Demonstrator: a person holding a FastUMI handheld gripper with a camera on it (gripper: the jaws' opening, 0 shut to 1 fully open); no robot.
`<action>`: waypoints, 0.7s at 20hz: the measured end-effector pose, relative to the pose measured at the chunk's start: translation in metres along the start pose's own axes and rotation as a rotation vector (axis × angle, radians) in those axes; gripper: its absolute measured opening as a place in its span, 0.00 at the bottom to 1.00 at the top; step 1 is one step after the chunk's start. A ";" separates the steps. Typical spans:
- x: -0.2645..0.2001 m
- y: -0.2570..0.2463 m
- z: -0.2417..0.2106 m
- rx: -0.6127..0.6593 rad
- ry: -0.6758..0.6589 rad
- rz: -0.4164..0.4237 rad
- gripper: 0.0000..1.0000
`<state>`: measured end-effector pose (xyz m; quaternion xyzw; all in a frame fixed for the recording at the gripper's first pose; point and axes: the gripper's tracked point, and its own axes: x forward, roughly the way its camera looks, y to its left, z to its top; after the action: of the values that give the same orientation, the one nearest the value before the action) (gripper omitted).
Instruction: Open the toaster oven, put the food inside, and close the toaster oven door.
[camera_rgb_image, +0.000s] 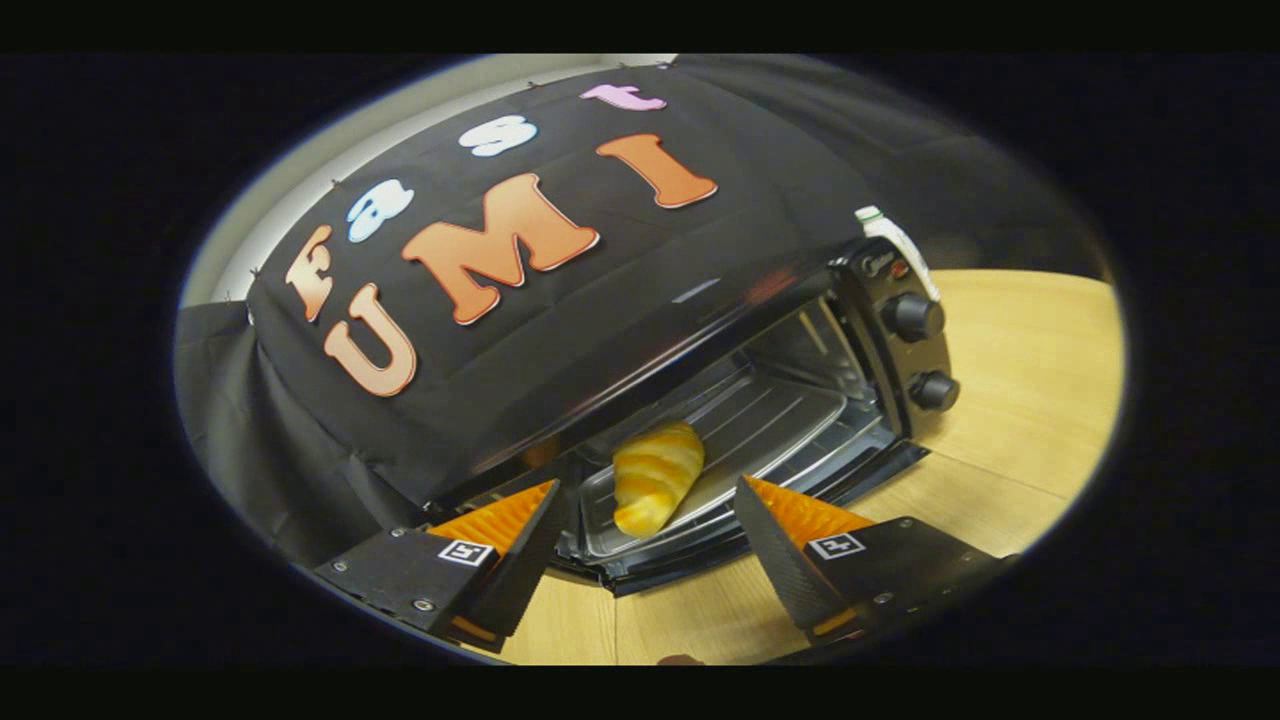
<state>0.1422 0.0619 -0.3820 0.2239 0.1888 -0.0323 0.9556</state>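
A black toaster oven (880, 300) stands on a wooden table with its door (720, 555) folded down flat. Inside it a golden croissant (655, 477) lies on a metal tray (760, 430), near the tray's front left part. My gripper (648, 492) hovers in front of the oven mouth, open, one finger on each side of the croissant and well apart from it. Neither finger touches the croissant. Two round knobs (912, 318) sit on the oven's right-hand panel.
A white bottle (895, 240) stands behind the oven's right side. The wooden table (1020, 400) stretches away to the right of the oven and under the fingers. Black cloth hangs behind and to the left of the oven.
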 end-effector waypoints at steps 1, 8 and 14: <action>-0.013 -0.001 0.004 -0.023 -0.010 0.000 0.98; -0.098 -0.019 0.019 -0.259 -0.045 -0.038 0.98; -0.147 -0.043 0.018 -0.422 -0.055 -0.079 0.98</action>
<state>0.0062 0.0125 -0.3301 0.0103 0.1740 -0.0358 0.9840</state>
